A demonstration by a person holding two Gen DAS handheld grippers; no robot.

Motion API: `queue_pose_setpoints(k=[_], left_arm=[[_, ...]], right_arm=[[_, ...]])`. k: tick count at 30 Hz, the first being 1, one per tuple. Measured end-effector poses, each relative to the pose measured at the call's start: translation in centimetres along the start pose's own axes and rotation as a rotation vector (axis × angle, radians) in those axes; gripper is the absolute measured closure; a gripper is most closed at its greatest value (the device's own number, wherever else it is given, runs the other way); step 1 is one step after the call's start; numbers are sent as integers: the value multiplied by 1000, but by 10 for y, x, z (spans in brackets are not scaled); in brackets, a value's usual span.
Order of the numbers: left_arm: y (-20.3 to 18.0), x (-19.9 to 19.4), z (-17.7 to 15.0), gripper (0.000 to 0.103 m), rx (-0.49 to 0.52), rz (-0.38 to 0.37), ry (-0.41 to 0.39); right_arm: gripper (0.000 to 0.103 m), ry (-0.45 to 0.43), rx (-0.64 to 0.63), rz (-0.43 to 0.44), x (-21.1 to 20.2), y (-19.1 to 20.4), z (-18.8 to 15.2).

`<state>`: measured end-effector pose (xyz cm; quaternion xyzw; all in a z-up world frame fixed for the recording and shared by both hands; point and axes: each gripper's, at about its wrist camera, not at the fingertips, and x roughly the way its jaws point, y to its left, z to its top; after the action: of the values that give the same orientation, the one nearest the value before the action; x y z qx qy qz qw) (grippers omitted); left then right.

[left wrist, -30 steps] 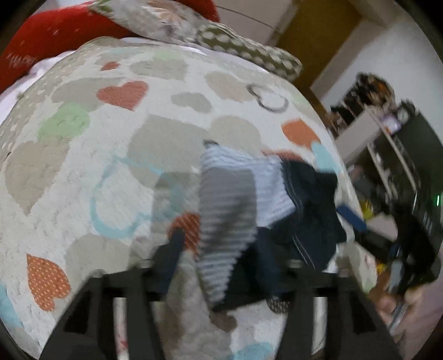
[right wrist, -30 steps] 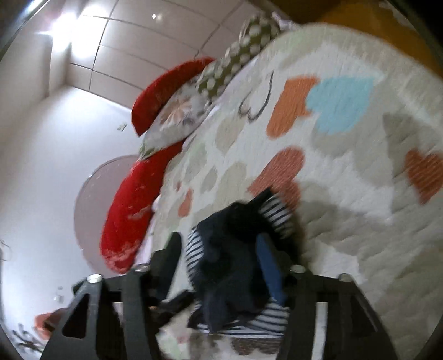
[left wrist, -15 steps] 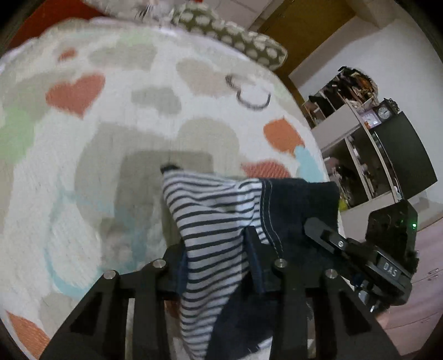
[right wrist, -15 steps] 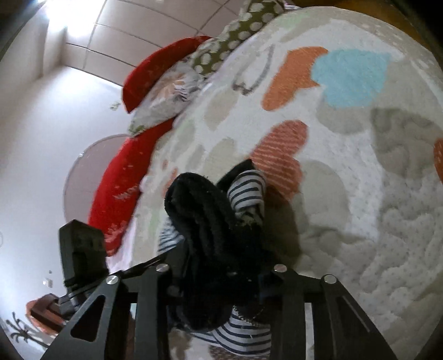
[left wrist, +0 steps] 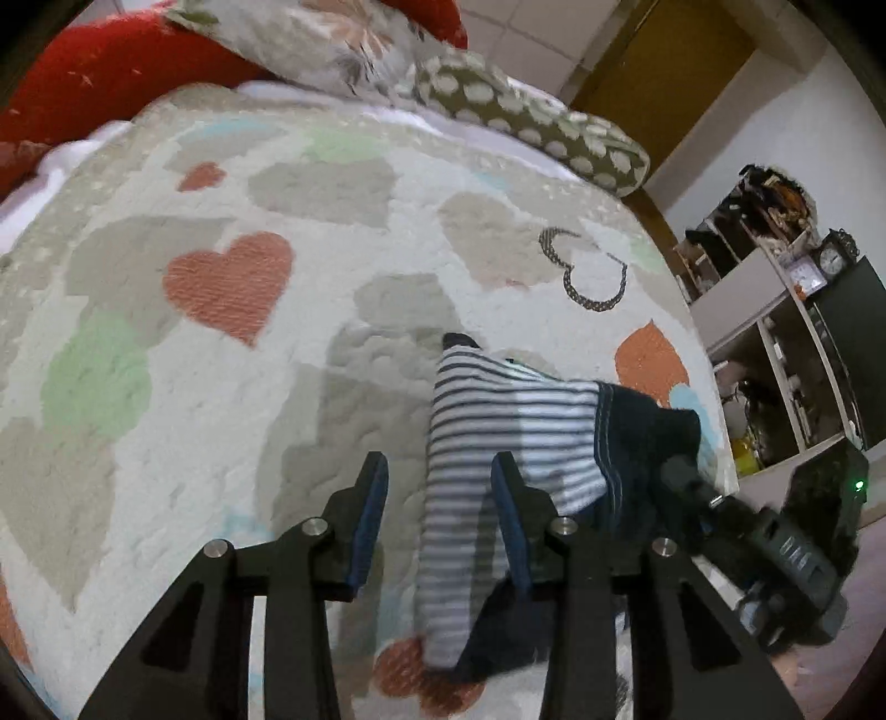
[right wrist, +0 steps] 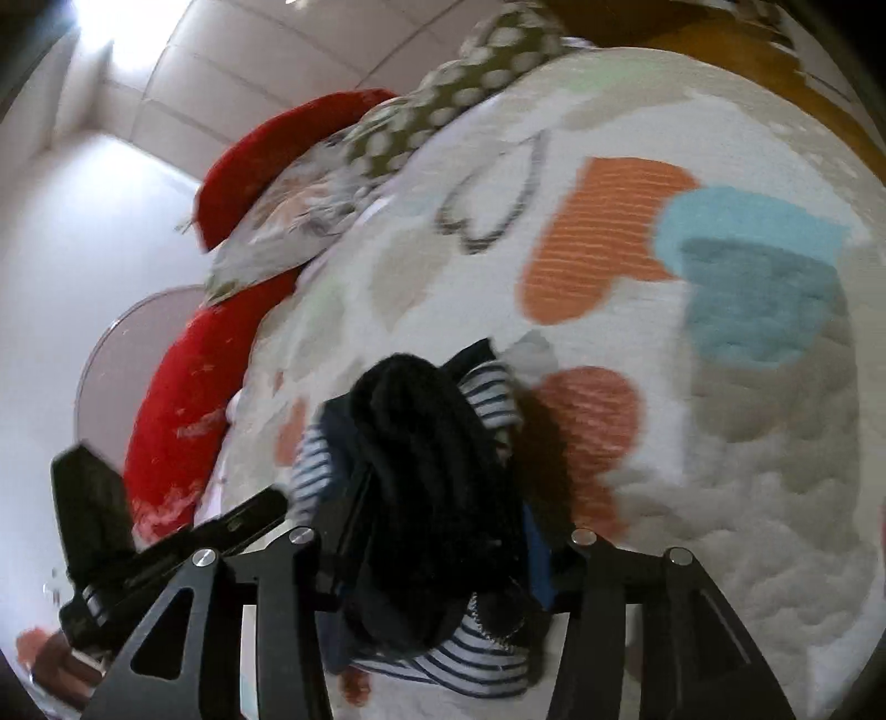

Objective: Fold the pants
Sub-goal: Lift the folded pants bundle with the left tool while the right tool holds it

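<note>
1. Left wrist view: left gripper (left wrist: 437,487) has its jaws spread wide. The pants (left wrist: 515,437), striped w/ a dark navy part, hang between them; the striped cloth lies against the right-hand finger, w/ a gap to the left-hand finger. Nothing pinched.
2. Same view: pants hang just above the heart-print bedspread (left wrist: 221,343), near its right edge; a shadow falls on the quilt behind them.
3. Only this view shows the room side: a shelf unit (left wrist: 775,332) w/ a small clock (left wrist: 830,257), and the brown door (left wrist: 664,61). It also shows the right gripper (left wrist: 686,482) from outside, at the navy end of the pants; fingertips are buried in cloth here.
4. Right wrist view: right gripper (right wrist: 443,498) is closed onto a thick dark bunch of the pants (right wrist: 432,471), w/ striped cloth poking out above and below the fingers.
5. Only this view shows the left gripper's (right wrist: 243,518) body from the side, at lower left, and the tiled ceiling (right wrist: 249,66).
6. Both views: red pillow (left wrist: 111,72) (right wrist: 183,399), floral cushion (left wrist: 343,50) and spotted cushion (left wrist: 526,122) sit at the far end of the bed.
</note>
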<state>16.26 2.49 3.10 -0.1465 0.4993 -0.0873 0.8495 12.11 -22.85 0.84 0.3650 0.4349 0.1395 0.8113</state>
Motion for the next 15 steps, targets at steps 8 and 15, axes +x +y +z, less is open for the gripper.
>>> queue_pose_setpoints(k=[8, 15], left_arm=[[-13, -4, -62, 62, 69, -10, -21], [-10, -19, -81, 46, 85, 0, -27]], right_arm=[[51, -119, -40, 175, -47, 21, -15], [53, -35, 95, 171, -16, -8, -43]])
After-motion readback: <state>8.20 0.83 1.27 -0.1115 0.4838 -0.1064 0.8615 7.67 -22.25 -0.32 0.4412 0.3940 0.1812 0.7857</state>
